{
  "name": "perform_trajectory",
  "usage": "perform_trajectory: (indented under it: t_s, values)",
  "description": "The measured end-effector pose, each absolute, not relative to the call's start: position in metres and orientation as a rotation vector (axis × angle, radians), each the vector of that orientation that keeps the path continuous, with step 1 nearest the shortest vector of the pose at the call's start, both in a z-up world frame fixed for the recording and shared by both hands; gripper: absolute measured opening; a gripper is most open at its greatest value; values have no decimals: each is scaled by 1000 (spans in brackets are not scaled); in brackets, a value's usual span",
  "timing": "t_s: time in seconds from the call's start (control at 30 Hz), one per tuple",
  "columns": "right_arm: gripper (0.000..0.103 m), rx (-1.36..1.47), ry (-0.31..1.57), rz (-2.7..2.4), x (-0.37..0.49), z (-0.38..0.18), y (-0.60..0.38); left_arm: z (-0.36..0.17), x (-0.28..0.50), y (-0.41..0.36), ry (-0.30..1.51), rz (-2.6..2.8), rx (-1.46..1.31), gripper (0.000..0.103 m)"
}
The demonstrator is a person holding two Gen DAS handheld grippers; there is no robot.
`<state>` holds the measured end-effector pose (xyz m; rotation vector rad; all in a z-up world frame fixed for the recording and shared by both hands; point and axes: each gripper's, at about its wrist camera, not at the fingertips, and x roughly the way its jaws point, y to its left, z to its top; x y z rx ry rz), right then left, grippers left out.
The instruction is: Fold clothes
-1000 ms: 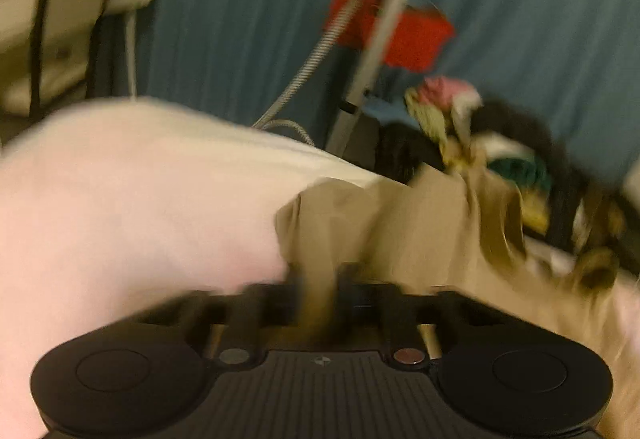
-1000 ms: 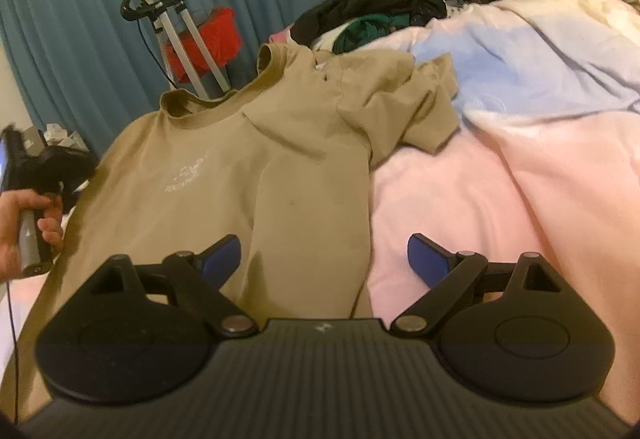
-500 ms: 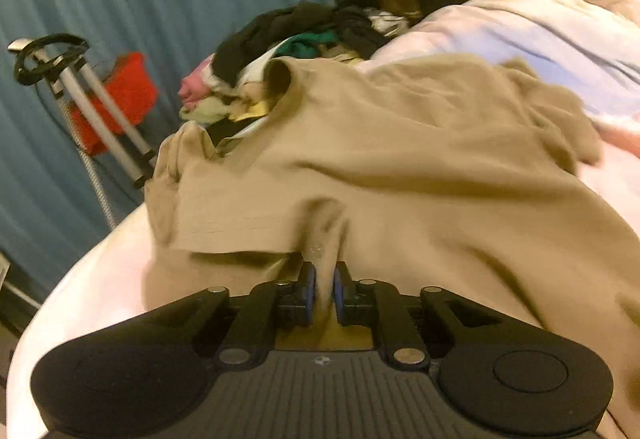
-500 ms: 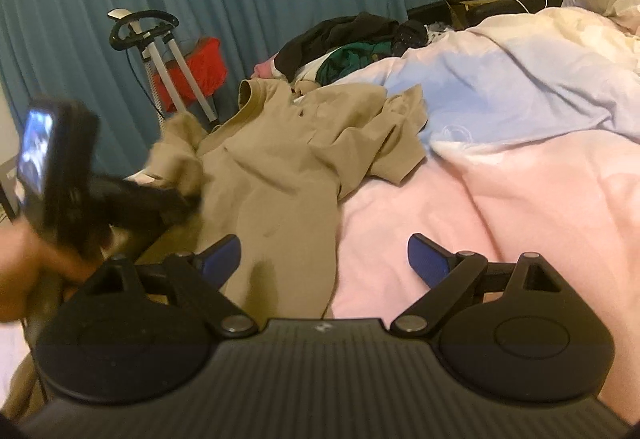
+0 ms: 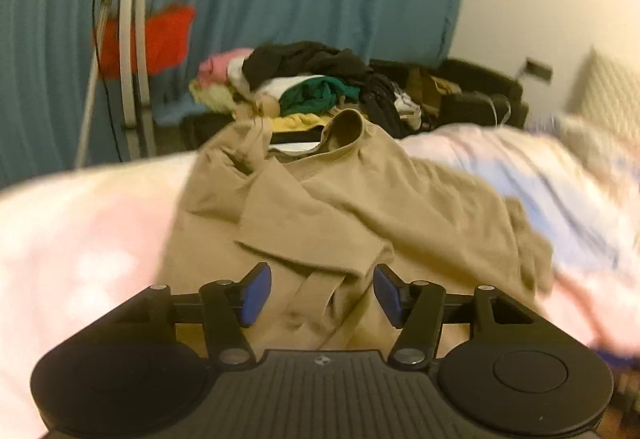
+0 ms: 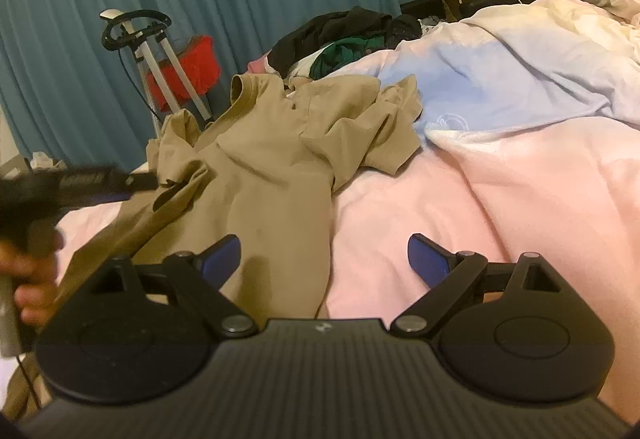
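A tan T-shirt (image 5: 360,207) lies rumpled on the pink bedspread (image 5: 80,239), with one sleeve folded over its body. It also shows in the right wrist view (image 6: 272,167), collar toward the far edge. My left gripper (image 5: 322,295) is open just above the shirt's folded sleeve, holding nothing. It appears blurred at the left of the right wrist view (image 6: 80,179). My right gripper (image 6: 324,259) is open and empty, above the shirt's lower right edge and the bedspread (image 6: 500,199).
A pile of mixed clothes (image 5: 304,87) lies beyond the shirt's collar. A metal stand (image 5: 128,51) with a red bag (image 5: 160,35) stands before the blue curtain. A pale blue and cream duvet (image 6: 520,59) covers the bed's right side.
My left gripper has let go of the tan sleeve and opened, leaving the sleeve folded over the shirt. It has drawn back a little. My right gripper stayed open.
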<state>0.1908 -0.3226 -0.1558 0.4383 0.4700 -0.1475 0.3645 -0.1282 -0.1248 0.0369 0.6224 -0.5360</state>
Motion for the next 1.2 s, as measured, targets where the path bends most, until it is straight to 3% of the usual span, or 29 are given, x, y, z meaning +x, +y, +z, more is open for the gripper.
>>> perform_trajectory:
  t_s: [0.17, 0.23, 0.27, 0.3, 0.5, 0.8, 0.93, 1.0, 1.03, 1.13, 1.2]
  values:
    - [92, 431, 479, -145, 194, -159, -321, -134, 404, -140, 631, -455, -85, 58]
    - [92, 425, 479, -142, 195, -160, -321, -134, 415, -139, 633, -414, -109, 43]
    - [92, 422, 480, -140, 195, -160, -321, -134, 421, -135, 650, -393, -130, 17]
    - [92, 420, 482, -139, 196, -161, -320, -133, 428, -130, 667, -372, -152, 4]
    - [92, 413, 485, -140, 197, -162, -319, -91, 446, -57, 638, -306, -255, 3]
    - [92, 378, 494, -139, 199, -163, -314, -5, 499, 69, 581, 19, -94, 3]
    - [93, 367, 498, -137, 201, -165, -312, -7, 511, 117, 561, 216, -115, 14]
    - [93, 367, 499, -137, 202, -166, -312, -17, 504, 142, 557, 247, -198, 38]
    - [94, 366, 500, -136, 202, -166, -312, -25, 496, 153, 577, 239, -251, 45]
    - [94, 365, 502, -134, 202, -167, -312, -48, 468, 184, 635, 190, -415, 55]
    - [94, 366, 503, -134, 202, -167, -312, -60, 440, 207, 666, 117, -537, 68]
